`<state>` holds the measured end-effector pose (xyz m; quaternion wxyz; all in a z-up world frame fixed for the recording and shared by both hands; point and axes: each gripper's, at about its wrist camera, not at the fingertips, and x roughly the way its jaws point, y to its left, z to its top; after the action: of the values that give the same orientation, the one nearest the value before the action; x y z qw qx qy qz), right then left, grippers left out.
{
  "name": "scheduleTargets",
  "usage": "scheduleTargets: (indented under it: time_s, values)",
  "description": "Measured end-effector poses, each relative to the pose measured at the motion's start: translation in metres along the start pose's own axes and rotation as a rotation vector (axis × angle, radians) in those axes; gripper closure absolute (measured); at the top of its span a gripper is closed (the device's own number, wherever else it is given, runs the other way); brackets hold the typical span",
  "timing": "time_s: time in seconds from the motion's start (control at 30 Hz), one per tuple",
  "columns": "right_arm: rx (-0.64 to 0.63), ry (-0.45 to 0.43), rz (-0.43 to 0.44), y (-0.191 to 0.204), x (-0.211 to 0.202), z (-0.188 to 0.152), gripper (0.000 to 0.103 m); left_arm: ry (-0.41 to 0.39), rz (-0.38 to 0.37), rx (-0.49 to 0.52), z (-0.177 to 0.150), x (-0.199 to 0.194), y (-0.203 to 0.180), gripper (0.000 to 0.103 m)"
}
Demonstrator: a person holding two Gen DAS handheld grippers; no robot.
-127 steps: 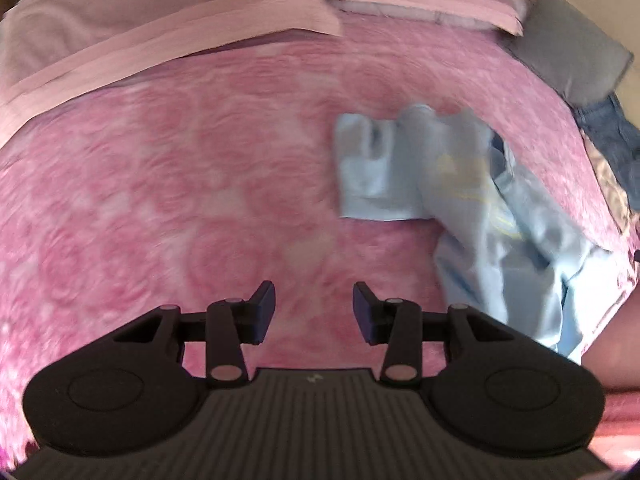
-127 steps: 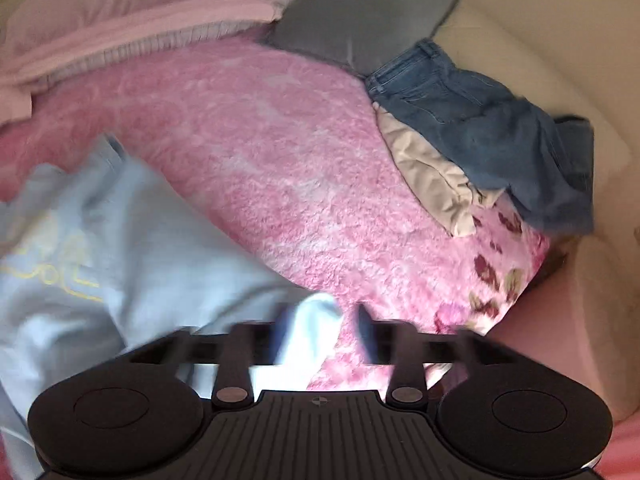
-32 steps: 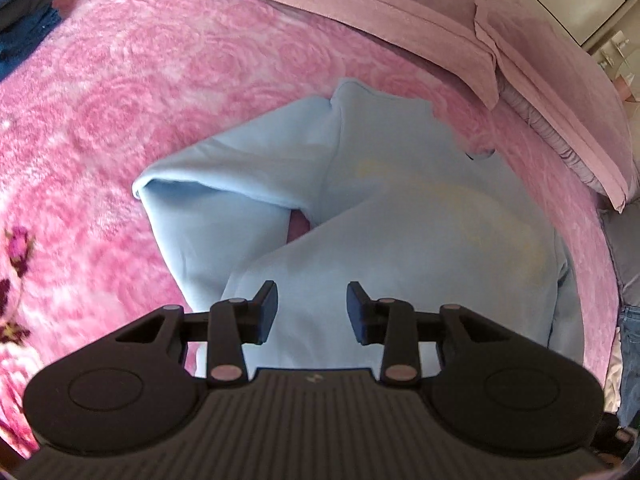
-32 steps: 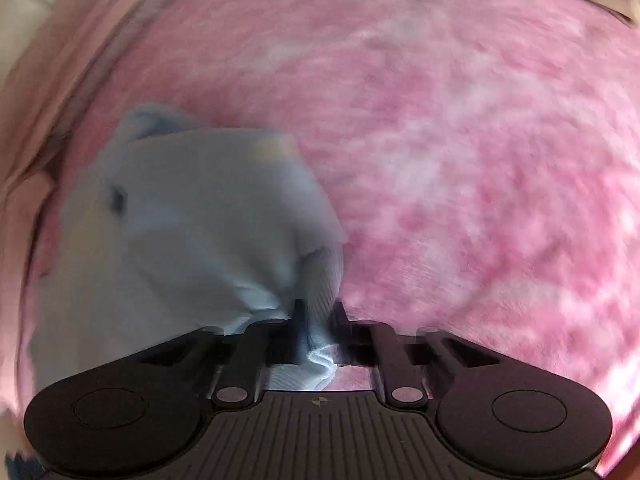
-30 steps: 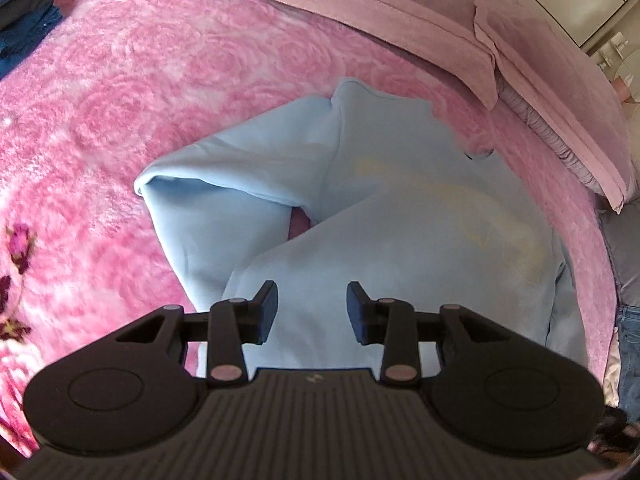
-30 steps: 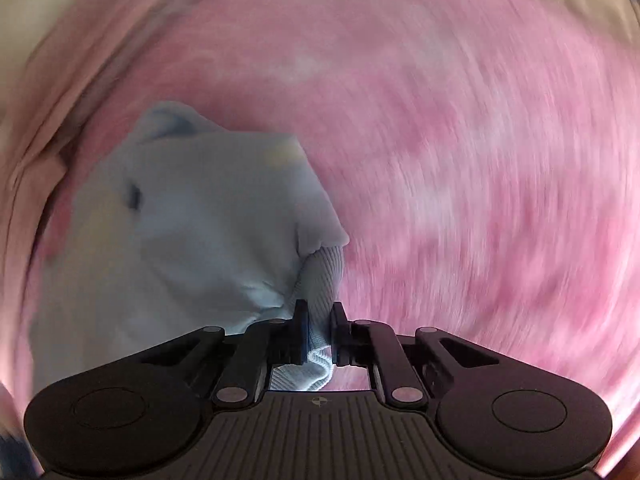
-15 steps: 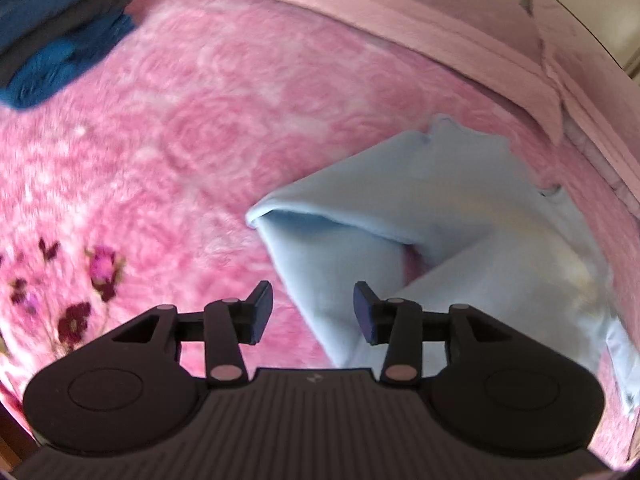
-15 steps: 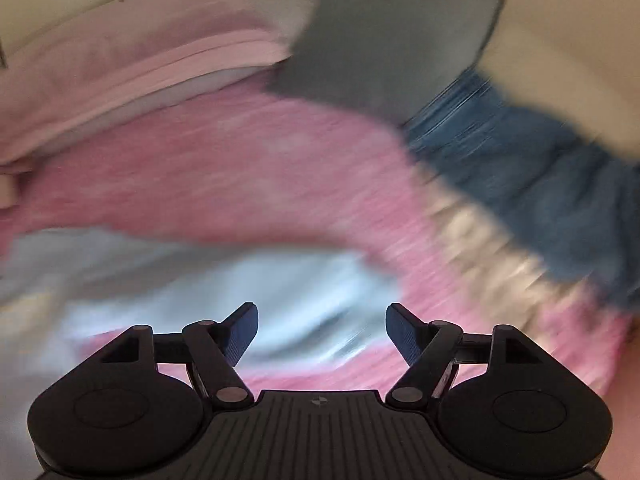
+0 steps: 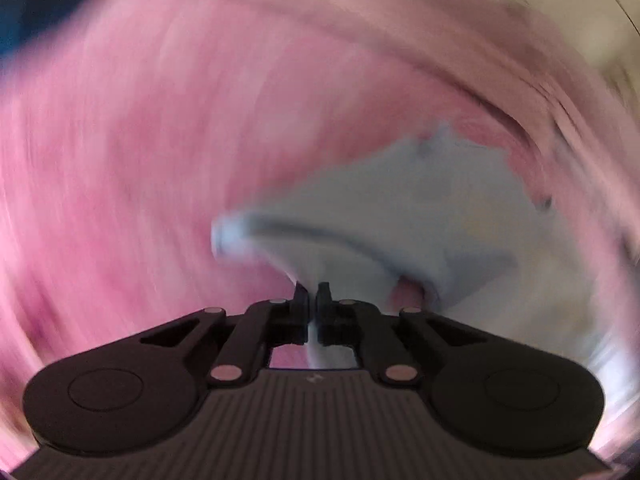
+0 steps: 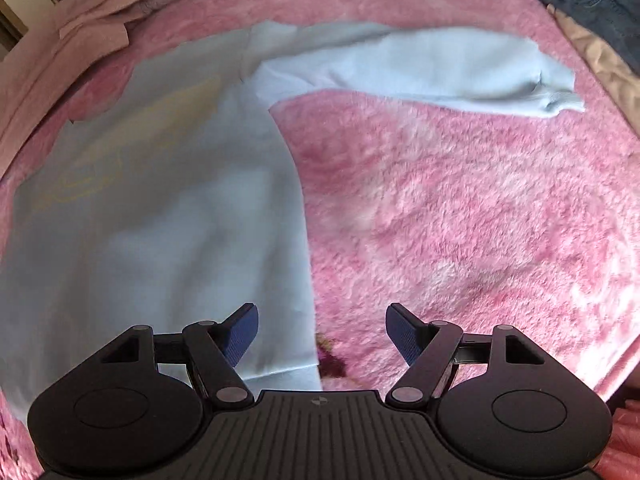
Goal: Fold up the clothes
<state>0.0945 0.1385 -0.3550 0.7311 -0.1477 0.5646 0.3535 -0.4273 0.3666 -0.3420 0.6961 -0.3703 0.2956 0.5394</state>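
Right wrist: sweatshirt [image 10: 160, 200] under claw [image 10: 322, 330].

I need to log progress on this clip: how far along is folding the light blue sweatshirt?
Early. Done: the sweatshirt lies spread flat on the pink blanket, one sleeve stretched out sideways. In hand: the left gripper has its jaws shut on blue fabric, apparently the other sleeve; that view is blurred. The right gripper is open. Left: no body fold shows yet.

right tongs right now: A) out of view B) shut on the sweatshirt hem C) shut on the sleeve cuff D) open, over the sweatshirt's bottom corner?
D: the right tongs stand wide open and empty above the bottom corner of the light blue sweatshirt; its sleeve lies untouched across the pink blanket.
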Motion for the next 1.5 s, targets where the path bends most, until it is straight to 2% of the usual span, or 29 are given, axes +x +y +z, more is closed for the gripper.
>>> scheduleTargets:
  time_s: [0.13,0.17,0.2,0.23,0.33,0.37,0.4,0.5,0.57,0.67,0.8,0.83,0.87,0.9,0.97,1.07,1.1,1.2,1.27,1.33,1.37,1.4,1.43,1.5]
  values:
    - [0.017,-0.003,-0.009,0.015,-0.008,-0.015,0.029,-0.385,0.194,0.476,0.041,-0.065,-0.017,0.102]
    - [0.023,-0.004,-0.01,0.019,-0.01,-0.018,0.029,-0.475,0.237,0.556,0.047,-0.08,-0.015,0.102]
    - [0.037,-0.008,-0.008,0.021,-0.014,-0.02,0.029,-0.529,0.274,0.626,0.052,-0.09,-0.01,0.099]
    - [0.048,-0.011,-0.007,0.024,-0.016,-0.023,0.029,-0.574,0.309,0.691,0.057,-0.099,-0.004,0.098]
    - [0.072,-0.007,0.008,0.036,-0.021,-0.034,0.029,-0.471,0.361,0.748,0.053,-0.087,0.026,0.093]
    - [0.077,-0.001,0.013,0.04,-0.02,-0.038,0.029,-0.383,0.363,0.732,0.048,-0.074,0.038,0.088]
    - [0.074,0.007,0.015,0.043,-0.02,-0.042,0.029,-0.254,0.364,0.691,0.042,-0.058,0.051,0.079]
    - [0.058,0.029,0.023,0.05,-0.02,-0.056,0.029,0.036,0.41,0.441,0.02,-0.016,0.091,0.078]
    - [0.042,0.039,0.021,0.049,-0.022,-0.065,0.029,0.089,0.364,0.256,0.003,-0.013,0.108,0.076]
    - [0.041,0.059,0.006,0.042,-0.024,-0.08,0.029,0.105,0.25,0.033,-0.018,-0.022,0.112,0.067]
    - [0.108,0.07,0.011,0.023,-0.024,-0.091,0.029,0.139,0.034,-0.338,-0.037,-0.034,0.113,0.06]
    - [0.142,0.066,0.029,0.017,-0.023,-0.093,0.029,0.149,-0.03,-0.416,-0.045,-0.035,0.109,0.06]
    - [0.183,0.063,0.049,0.011,-0.022,-0.094,0.029,0.166,-0.094,-0.447,-0.053,-0.036,0.1,0.059]
    - [0.222,0.059,0.069,0.004,-0.023,-0.094,0.029,0.184,-0.157,-0.471,-0.061,-0.037,0.091,0.058]
    - [0.284,0.047,0.121,-0.009,-0.022,-0.093,0.029,0.229,-0.237,-0.421,-0.077,-0.036,0.068,0.056]
    - [0.303,0.027,0.187,-0.027,-0.02,-0.091,0.029,0.274,-0.286,-0.35,-0.1,-0.029,0.039,0.056]
    - [0.296,0.021,0.206,-0.032,-0.018,-0.089,0.029,0.273,-0.299,-0.355,-0.106,-0.026,0.033,0.055]
    - [0.27,0.013,0.274,-0.042,-0.004,-0.087,0.029,0.273,-0.315,-0.36,-0.119,-0.014,0.018,0.052]
    - [0.251,0.021,0.323,-0.045,0.01,-0.087,0.029,0.287,-0.292,-0.343,-0.125,-0.001,0.007,0.052]
    - [0.242,0.034,0.335,-0.045,0.028,-0.089,0.03,0.265,-0.26,-0.311,-0.128,0.002,-0.003,0.054]
    - [0.233,0.028,0.324,-0.043,0.033,-0.09,0.037,0.255,-0.249,-0.293,-0.129,0.001,-0.007,0.078]
    - [0.214,0.025,0.306,-0.041,0.034,-0.088,0.083,0.245,-0.241,-0.278,-0.13,-0.001,-0.011,0.099]
    - [0.194,0.038,0.308,-0.04,0.032,-0.085,0.097,0.232,-0.254,-0.289,-0.13,-0.007,-0.012,0.099]
    - [0.184,0.053,0.344,-0.044,0.023,-0.08,0.098,0.158,-0.291,-0.297,-0.129,-0.031,-0.013,0.099]
